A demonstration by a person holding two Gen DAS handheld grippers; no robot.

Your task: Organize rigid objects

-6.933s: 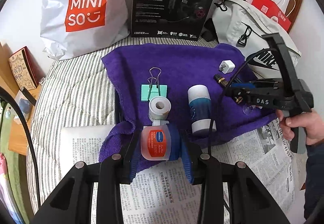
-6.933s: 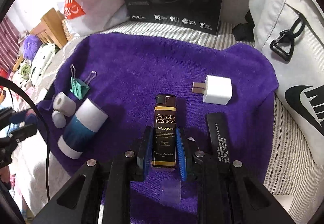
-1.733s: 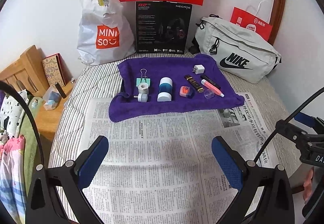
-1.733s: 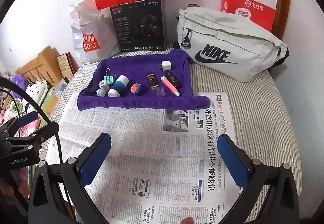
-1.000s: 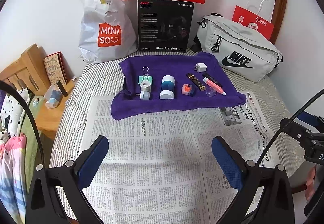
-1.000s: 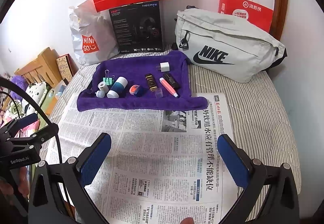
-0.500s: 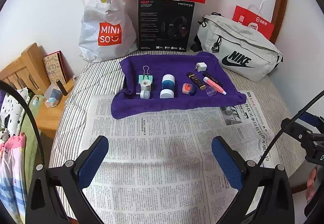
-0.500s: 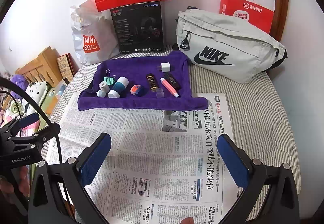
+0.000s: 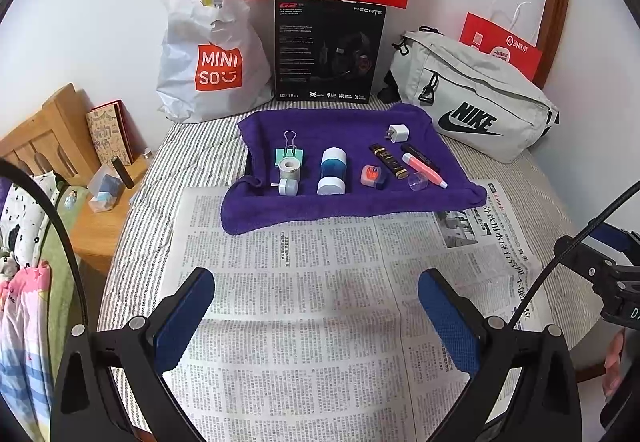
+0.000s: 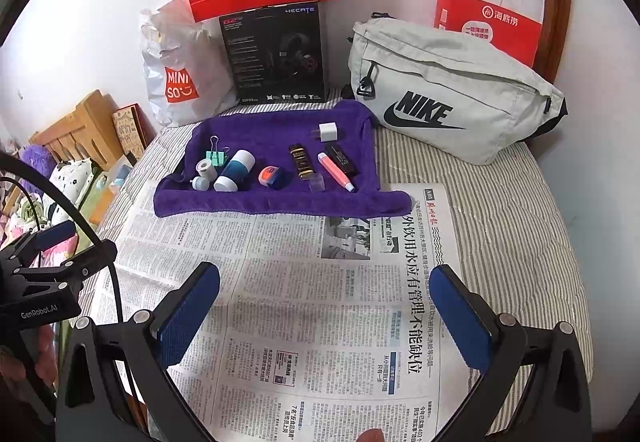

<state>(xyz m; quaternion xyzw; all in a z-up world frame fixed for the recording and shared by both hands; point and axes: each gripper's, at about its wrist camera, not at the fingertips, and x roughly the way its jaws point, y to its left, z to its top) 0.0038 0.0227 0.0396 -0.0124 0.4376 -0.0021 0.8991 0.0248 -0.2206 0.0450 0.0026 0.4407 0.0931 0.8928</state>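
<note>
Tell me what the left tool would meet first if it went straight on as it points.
Probably the printed newspaper sheet beneath the open left tool, before the purple towel; depth is uncertain.

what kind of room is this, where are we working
Most likely a bedroom: the work surface looks like a bed with a striped mattress cover, a wooden headboard stands at the left, and shopping bags lean against the wall.

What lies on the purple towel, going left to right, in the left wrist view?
Binder clip → blue and white bottle → orange jar → black lighter → pink pen. The tape roll, small cap, charger and clear cap overlap these in the order, so they are left out.
</note>
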